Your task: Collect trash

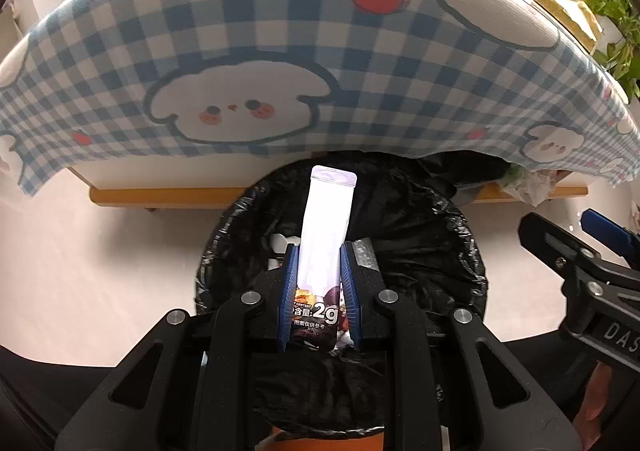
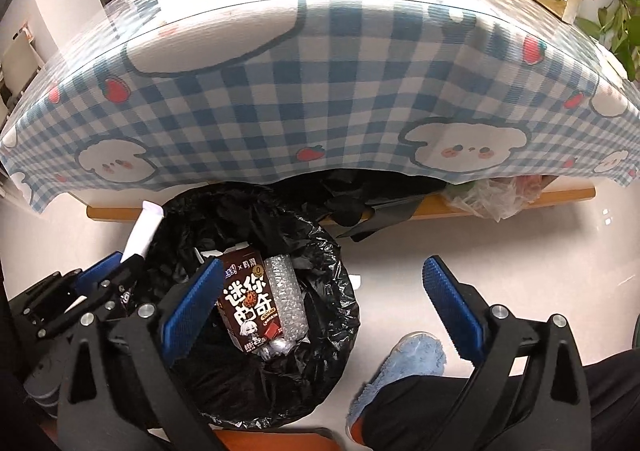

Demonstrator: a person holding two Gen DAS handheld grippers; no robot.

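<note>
Both grippers are showing black linkage arms with silver screws and blue ribbed pads (image 2: 192,303); the right gripper (image 1: 592,259) is bearing white lettering. The person is wearing dark trousers (image 2: 420,411) and a fluffy blue slipper (image 2: 416,359).

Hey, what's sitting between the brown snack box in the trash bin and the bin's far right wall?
A clear bubble-wrap piece lies there, right beside the brown snack box, with black bin liner beyond it. The right wrist view shows this.

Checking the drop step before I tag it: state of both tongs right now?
Left tongs: shut on the white snack packet, held above the black-lined bin.
Right tongs: open, nothing between the pads.
</note>
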